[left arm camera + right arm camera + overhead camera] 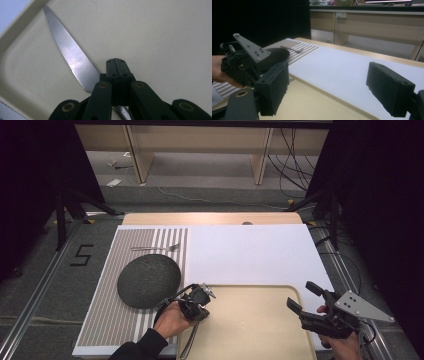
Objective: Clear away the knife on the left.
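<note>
- The fork (156, 248) lies on the striped mat (107, 320) at the far left, with the dark round plate (149, 280) nearer the person; neither is touched.
- The left gripper (200, 297) has its jaws closed on a knife (72, 56), clamped near the handle end, the blade reaching out low over the beige tray (250, 330) towards its corner.
- Whether the tip touches the tray is hard to tell; if it does, dragging could twist the knife in the narrow grip.
- The right gripper (303, 298) hovers at the tray's right edge, jaws wide and empty; swinging the blade that way risks a knock.
</note>
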Demonstrator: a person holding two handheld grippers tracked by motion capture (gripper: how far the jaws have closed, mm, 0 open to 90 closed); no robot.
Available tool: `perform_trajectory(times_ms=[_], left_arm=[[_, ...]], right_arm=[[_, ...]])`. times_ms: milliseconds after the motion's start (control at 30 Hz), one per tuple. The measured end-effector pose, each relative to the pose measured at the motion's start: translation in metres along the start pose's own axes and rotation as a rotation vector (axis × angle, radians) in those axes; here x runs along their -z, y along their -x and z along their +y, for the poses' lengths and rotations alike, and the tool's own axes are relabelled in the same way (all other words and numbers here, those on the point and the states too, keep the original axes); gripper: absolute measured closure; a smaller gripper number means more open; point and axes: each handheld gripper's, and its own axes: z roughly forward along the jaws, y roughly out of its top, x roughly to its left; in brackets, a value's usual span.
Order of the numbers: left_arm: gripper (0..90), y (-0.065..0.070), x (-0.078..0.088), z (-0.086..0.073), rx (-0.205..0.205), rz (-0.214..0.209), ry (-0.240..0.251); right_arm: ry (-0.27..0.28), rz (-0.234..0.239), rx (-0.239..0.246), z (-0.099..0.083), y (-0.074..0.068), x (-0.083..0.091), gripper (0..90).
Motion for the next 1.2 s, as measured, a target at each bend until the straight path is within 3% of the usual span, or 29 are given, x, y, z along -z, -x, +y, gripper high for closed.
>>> perform_trajectory(times_ms=[700, 900, 1200], left_arm=[[89.8, -0.011, 0.01, -0.014, 0.044, 0.016, -0.036], [89.9, -0.017, 0.013, -0.022, 0.072, 0.014, -0.026], [89.8, -0.018, 0.016, -0.027, 0.074, 0.005, -0.022]], right_arm=[[0.001, 0.0, 0.002, 0.0, 0.0, 0.0, 19.4], [0.002, 0.0, 0.001, 0.0, 0.0, 0.0, 19.4], [-0.002, -0.001, 0.003, 0.0, -0.001, 0.0, 19.4]])
